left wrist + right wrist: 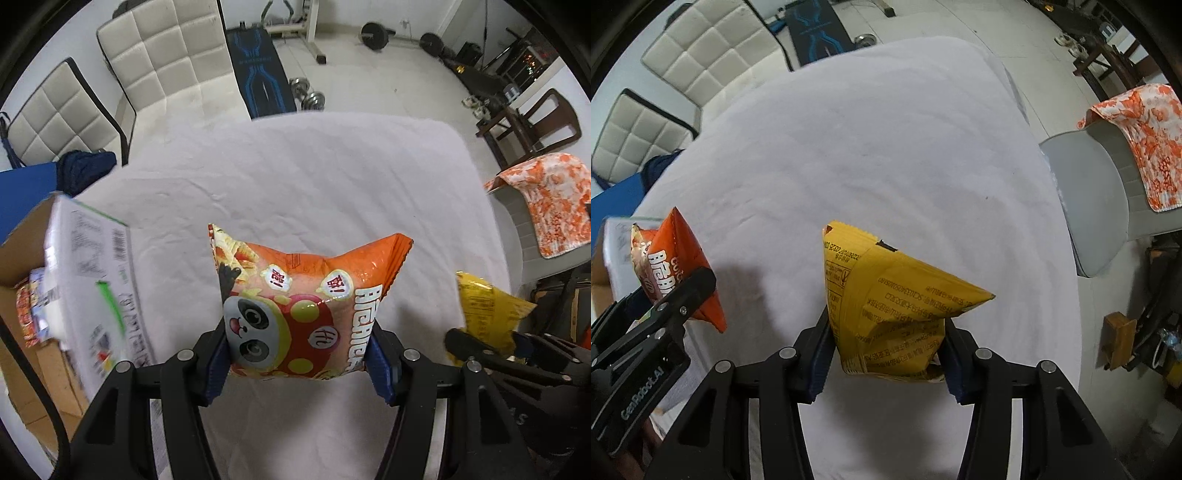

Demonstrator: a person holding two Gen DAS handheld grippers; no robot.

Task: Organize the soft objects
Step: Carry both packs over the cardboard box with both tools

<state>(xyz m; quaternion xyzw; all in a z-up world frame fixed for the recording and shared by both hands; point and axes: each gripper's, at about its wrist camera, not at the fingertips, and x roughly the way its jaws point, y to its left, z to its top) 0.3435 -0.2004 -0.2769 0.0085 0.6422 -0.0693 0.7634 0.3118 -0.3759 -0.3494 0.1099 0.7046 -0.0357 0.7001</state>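
My left gripper (297, 360) is shut on an orange snack bag with a panda face (295, 302) and holds it above the white-covered table (295, 177). The orange bag also shows at the left of the right wrist view (676, 266). My right gripper (884, 354) is shut on a yellow snack bag (886, 306), held above the table. The yellow bag shows at the right of the left wrist view (487, 306). A cardboard box (22, 266) with snack packets (26, 310) inside stands at the left, its white flap (96, 280) raised.
Two white padded chairs (162, 62) stand beyond the table's far left. A grey chair with an orange patterned towel (1152, 147) is at the right. Weights and a blue-black bench (258, 62) lie on the floor behind. A blue item (22, 192) sits behind the box.
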